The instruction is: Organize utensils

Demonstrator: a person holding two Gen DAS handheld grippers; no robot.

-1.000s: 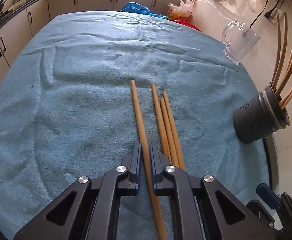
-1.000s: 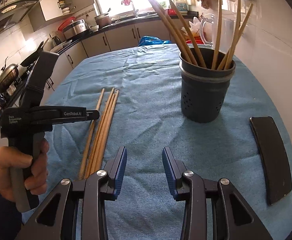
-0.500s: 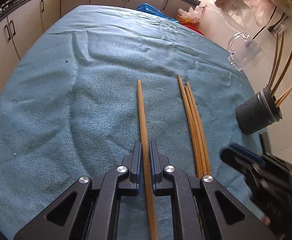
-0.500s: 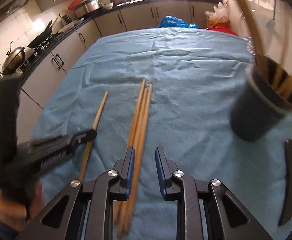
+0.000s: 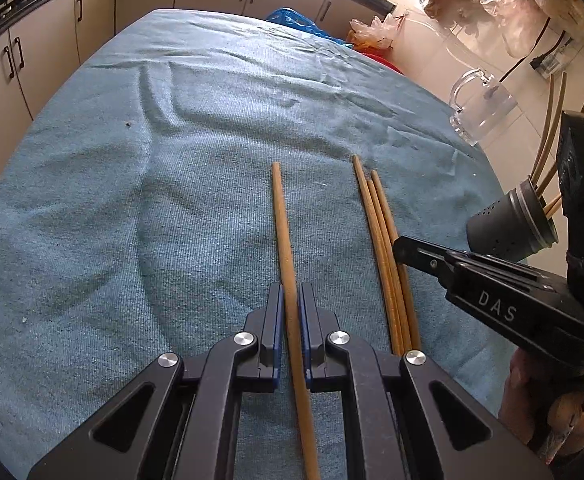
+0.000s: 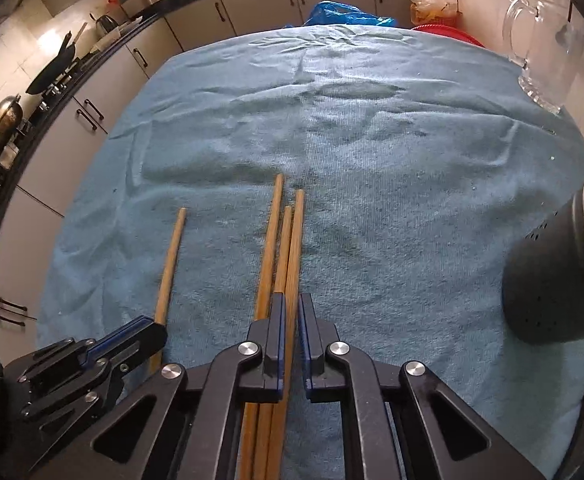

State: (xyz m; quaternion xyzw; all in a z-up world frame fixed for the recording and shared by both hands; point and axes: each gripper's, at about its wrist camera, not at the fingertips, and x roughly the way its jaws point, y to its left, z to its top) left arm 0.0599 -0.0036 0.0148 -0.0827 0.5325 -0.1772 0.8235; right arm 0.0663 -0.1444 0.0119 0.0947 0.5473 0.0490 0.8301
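Change recorded: a single long tan wooden chopstick (image 5: 281, 216), formerly lying against a bundle of three matching wooden chopsticks (image 6: 281, 248), is now set well apart from it on the blue-green towelling cloth (image 5: 171, 160), and is pinched between the pads of the left gripper (image 5: 291, 334). The right gripper (image 6: 290, 340), spread a second ago, has been brought over the bundle, and its jaws are now pressed together on the rightmost stick of the three, the other two lying just beside the left jaw. Each gripper is thus judged loaded for transfer to the dark perforated cylindrical utensil holder (image 5: 508, 224), which stands at the right of the cloth and already contains several sticks. A clear glass mug (image 5: 480, 108) stands beyond. Lettering legible: "DAS" on the right gripper's body, seen from the left wrist; no other writing readable.
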